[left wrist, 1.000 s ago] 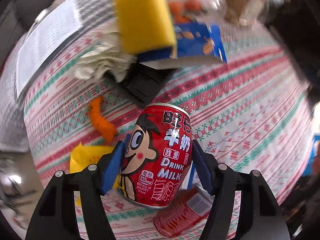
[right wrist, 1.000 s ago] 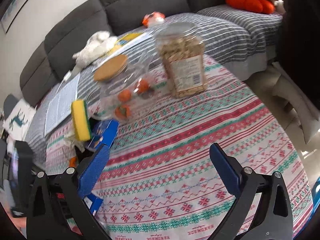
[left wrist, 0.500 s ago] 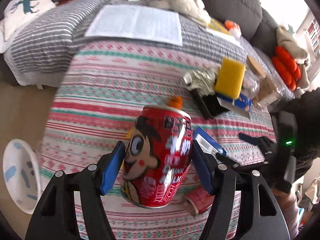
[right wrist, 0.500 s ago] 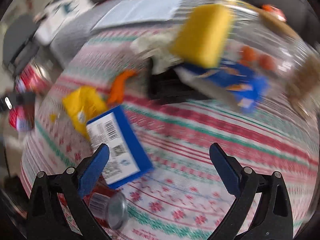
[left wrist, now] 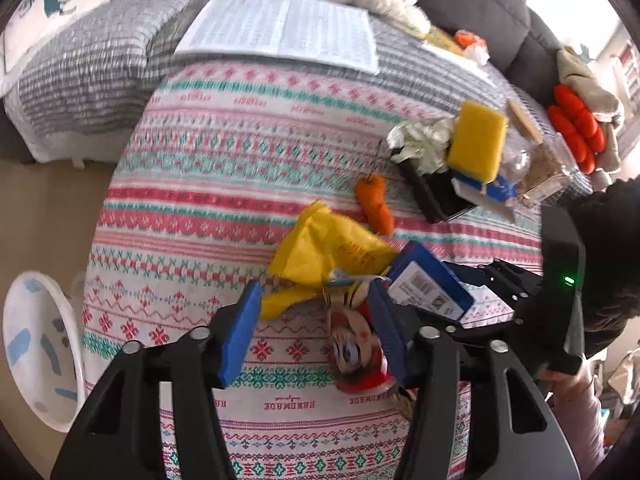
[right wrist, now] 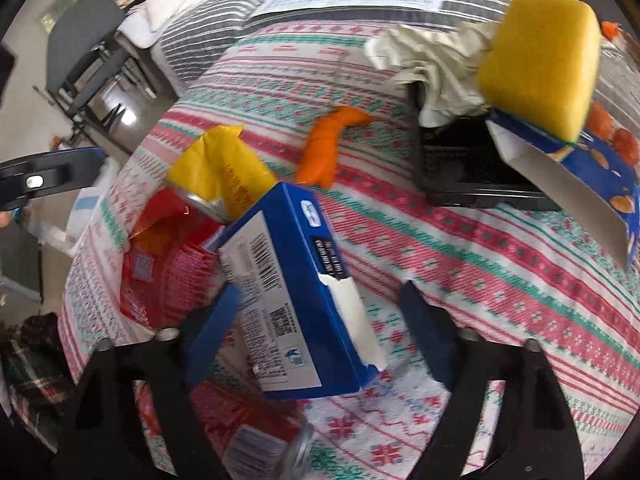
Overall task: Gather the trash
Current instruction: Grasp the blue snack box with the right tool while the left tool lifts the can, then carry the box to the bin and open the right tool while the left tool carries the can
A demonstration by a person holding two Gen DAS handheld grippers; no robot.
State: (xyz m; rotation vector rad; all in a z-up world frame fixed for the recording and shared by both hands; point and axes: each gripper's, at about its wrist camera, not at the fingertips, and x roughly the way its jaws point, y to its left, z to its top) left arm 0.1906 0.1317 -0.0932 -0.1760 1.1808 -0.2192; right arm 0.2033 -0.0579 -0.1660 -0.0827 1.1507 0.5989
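Beside the yellow wrapper [left wrist: 320, 248], the red milk can [left wrist: 360, 356] lies unheld near the gaping left gripper [left wrist: 312, 332], while the right gripper [right wrist: 320, 320] straddles the blue carton [right wrist: 288, 280], jaws wide, probably needing closure next.

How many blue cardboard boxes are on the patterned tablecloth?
2. One blue box with a barcode lies inside the open right tool; the other, an opened blue box, sits farther right under the yellow sponge. More may be hidden.

Left wrist view: high, looking down over patterned tablecloth [left wrist: 224, 184]. Right wrist view: low, close. Shared: blue barcoded carton [left wrist: 430, 288] [right wrist: 288, 280].
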